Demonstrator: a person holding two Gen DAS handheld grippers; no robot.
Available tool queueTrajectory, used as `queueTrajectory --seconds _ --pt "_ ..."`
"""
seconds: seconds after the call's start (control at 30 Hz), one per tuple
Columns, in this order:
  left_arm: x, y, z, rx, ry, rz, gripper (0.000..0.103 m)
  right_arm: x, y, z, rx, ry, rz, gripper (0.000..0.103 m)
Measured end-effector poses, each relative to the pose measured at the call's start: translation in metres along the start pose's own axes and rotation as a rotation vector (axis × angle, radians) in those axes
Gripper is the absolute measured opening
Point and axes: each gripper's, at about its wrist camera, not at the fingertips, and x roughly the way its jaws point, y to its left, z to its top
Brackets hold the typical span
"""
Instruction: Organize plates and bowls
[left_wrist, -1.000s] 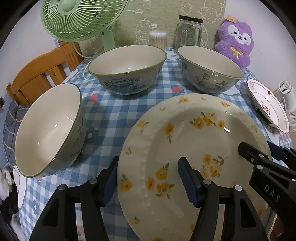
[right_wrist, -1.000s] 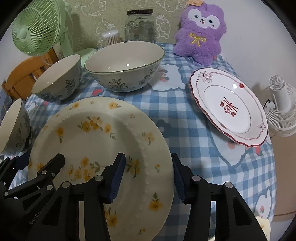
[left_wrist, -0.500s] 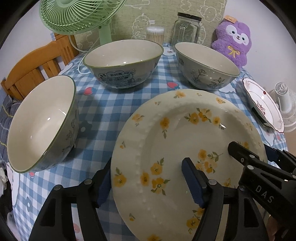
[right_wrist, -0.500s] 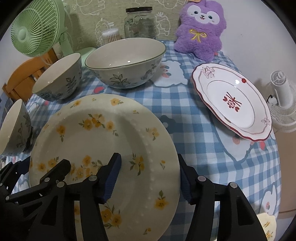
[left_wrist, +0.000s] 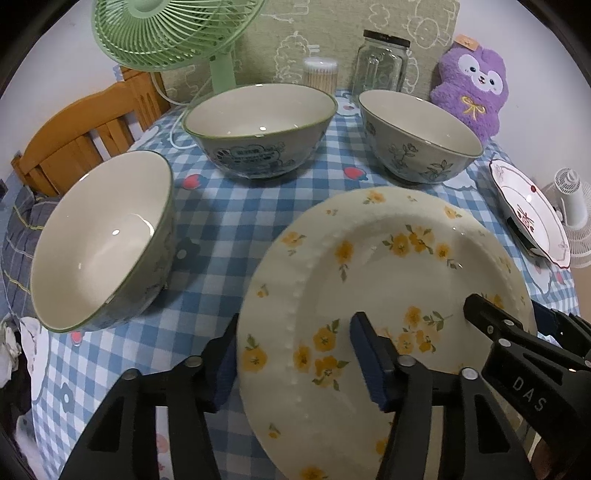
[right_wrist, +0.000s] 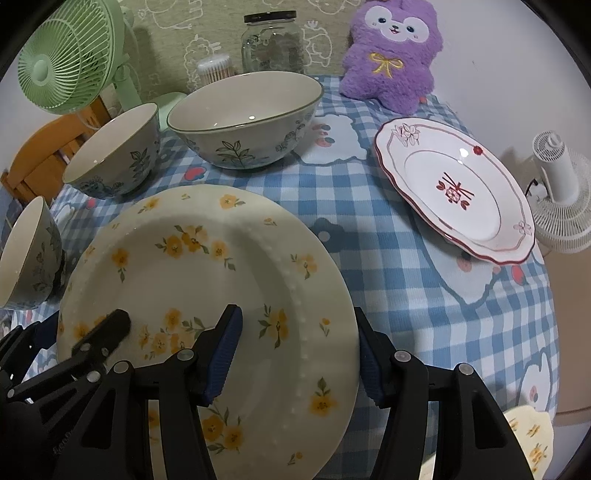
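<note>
Left wrist view: the left gripper (left_wrist: 295, 354) straddles the left rim of the yellow-flower plate (left_wrist: 388, 280), one blue pad outside the edge, the other over the plate's face; its jaws are closing, and whether the pads press yet I cannot tell. The plate fills the lower right of the frame on the checked tablecloth (left_wrist: 229, 221). The right gripper (left_wrist: 517, 325) reaches in at the plate's right edge. Three bowls: left bowl (left_wrist: 103, 240) at left, middle bowl (left_wrist: 258, 125) upper centre, right bowl (left_wrist: 417, 136) upper right. The red-trim plate (left_wrist: 528, 214) sits at far right.

Right wrist view: the right gripper (right_wrist: 299, 350) spans the plate's (right_wrist: 207, 273) right rim about half open, jaws closing slightly; pad contact is unclear. The red-trim plate (right_wrist: 454, 192) lies at right, well apart
</note>
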Motion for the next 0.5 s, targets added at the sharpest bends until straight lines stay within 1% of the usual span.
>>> queueTrajectory --seconds 0.13,0.3,0.5 --pt "0.000 0.005 -0.001 -0.004 0.014 -0.015 0.053 -0.003 -0.001 -0.001 -0.011 0.003 -0.004 0.055" --pt "-0.006 0.005 -0.006 0.030 0.015 -0.006 0.053 -0.007 -0.001 -0.006 -0.024 0.019 0.004 0.054" --pt "-0.010 0.010 -0.010 0.053 0.031 -0.011 0.053 -0.012 0.004 -0.014 -0.080 0.045 0.016 0.054"
